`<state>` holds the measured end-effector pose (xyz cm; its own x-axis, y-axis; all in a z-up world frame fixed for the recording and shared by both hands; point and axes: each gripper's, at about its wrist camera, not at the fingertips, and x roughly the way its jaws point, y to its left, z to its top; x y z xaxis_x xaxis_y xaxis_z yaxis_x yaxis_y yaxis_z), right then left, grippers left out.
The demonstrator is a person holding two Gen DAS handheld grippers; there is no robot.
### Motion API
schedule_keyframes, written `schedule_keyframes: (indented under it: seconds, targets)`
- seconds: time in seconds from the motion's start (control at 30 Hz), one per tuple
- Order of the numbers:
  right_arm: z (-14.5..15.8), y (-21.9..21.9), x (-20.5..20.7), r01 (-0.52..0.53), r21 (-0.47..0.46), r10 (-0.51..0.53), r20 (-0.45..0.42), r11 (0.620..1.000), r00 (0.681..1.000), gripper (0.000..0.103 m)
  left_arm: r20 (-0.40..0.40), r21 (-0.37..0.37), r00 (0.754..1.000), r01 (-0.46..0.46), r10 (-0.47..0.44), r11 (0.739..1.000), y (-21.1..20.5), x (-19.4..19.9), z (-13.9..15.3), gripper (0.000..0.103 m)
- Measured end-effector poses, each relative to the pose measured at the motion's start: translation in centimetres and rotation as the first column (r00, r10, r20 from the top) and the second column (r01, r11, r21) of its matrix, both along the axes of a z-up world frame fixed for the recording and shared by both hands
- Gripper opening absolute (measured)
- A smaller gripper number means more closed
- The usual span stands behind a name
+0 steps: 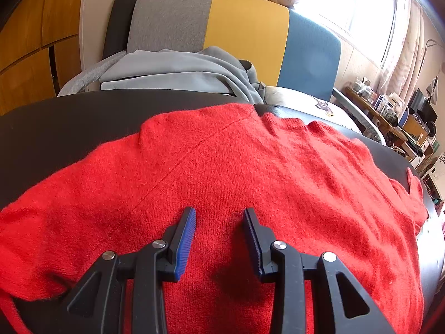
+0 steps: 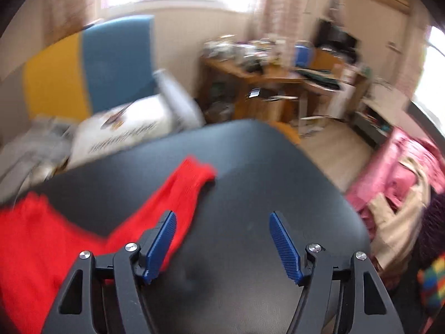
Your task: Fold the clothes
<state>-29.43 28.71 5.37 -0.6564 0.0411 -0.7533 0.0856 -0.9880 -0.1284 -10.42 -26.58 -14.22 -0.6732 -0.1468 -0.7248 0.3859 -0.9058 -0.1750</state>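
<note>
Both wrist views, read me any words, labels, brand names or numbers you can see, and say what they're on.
No text can be read in either view.
White cushion: dark printed marks, too blurred to read.
Desk clutter: too small to read.
Red sweater: no label showing.

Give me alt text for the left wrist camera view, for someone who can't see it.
An open black claw with blue pads hovers over a red knit sweater spread flat on a black table, holding nothing. Behind the table, grey clothing is heaped on a sofa with grey, yellow and blue panels, beside a bright window.
</note>
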Motion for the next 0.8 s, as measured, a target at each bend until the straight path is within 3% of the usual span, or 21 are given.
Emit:
schedule_keyframes:
  seconds: [0.1,0.13,0.23,0.33,0.37,0.47,0.5,0.57,0.63,0.7,0.8]
  targets:
    - [-3.4,-2.4,3.4,-0.213,0.125,0.206,0.068,0.969,0.976,0.071,0.005,-0.007,1.0,0.0,0.001,1.0,0.1,-0.1,0.1,0.036]
    - [-4.7,-3.4,4.2,-0.28,0.176,0.266,0.096,0.944,0.959,0.071,0.006,-0.008,1.0,-0.001,0.001,1.0,0.2,-0.1,0.1,0.036]
    - [-8.6,-6.8,5.8,-0.475,0.348,0.439,0.18,0.808,0.88,0.071,0.01,-0.013,1.0,-0.001,0.001,1.0,0.2,-0.1,0.1,0.036]
    - [-10.2,-7.6,4.9,-0.559,0.393,0.524,0.204,0.73,0.827,0.071,0.015,-0.022,1.0,-0.001,0.002,1.0,0.3,-0.2,0.2,0.036]
    - [-10.3,-7.6,4.1,-0.572,0.381,0.538,0.203,0.727,0.818,0.071,0.018,-0.029,1.0,-0.002,0.002,1.0,0.4,-0.2,0.2,0.036]
    - [-8.3,-4.8,-1.8,-0.441,0.178,0.429,0.103,0.88,0.897,0.071,0.026,-0.049,1.0,-0.003,0.004,0.999,0.7,-0.3,0.2,0.036]
    - [-8.1,-4.2,-3.2,-0.402,0.163,0.396,0.075,0.901,0.915,0.071,0.029,-0.054,1.0,-0.003,0.004,0.999,0.8,-0.3,0.2,0.036]
    - [-8.3,-3.5,-5.8,-0.346,0.194,0.345,0.038,0.918,0.938,0.071,0.032,-0.06,0.999,-0.003,0.005,0.998,0.8,-0.4,0.2,0.037]
    - [-9.3,-3.2,-8.5,-0.339,0.229,0.334,0.059,0.913,0.941,0.071,0.032,-0.062,0.999,-0.003,0.005,0.998,0.8,-0.4,0.2,0.037]
    - [-10.3,-2.1,-11.5,-0.292,0.131,0.278,0.116,0.947,0.954,0.071,0.034,-0.071,0.999,-0.004,0.007,0.997,1.0,-0.4,0.2,0.037]
    - [-11.0,-0.7,-14.6,-0.193,-0.014,0.194,0.128,0.981,0.973,0.071,0.039,-0.081,0.999,-0.005,0.008,0.997,1.2,-0.4,0.2,0.037]
